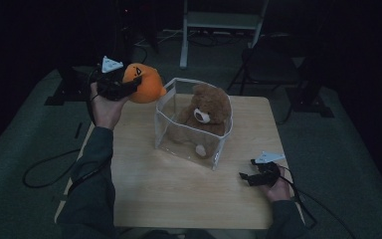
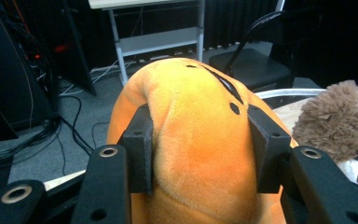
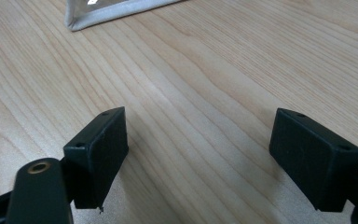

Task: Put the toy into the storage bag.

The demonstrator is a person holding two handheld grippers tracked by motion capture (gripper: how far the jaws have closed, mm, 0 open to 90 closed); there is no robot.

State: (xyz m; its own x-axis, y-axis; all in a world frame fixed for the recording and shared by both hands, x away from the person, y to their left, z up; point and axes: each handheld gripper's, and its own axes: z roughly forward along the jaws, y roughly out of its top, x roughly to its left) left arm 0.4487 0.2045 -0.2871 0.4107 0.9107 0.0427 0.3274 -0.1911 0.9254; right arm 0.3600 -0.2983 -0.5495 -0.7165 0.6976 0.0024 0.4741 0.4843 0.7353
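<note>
Bulging between both black pads of the left gripper (image 2: 200,154), one round orange plush toy with black markings (image 2: 196,140) is squeezed at about half opening and held in the air just beside the rim of one clear soft-sided box with pale edging (image 1: 165,107). One brown furry teddy bear (image 1: 206,112) sits inside that box (upright, facing forward). Resting low over the one light wooden table (image 3: 223,70), the right gripper (image 3: 198,154) has wide-apart jaws holding nothing.

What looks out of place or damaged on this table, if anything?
Nothing stands out. The brown teddy bear sits upright inside the clear box, which looks intact. The left gripper squeezes the orange plush toy, which dents softly as plush does. The right gripper is open above the bare table.
</note>
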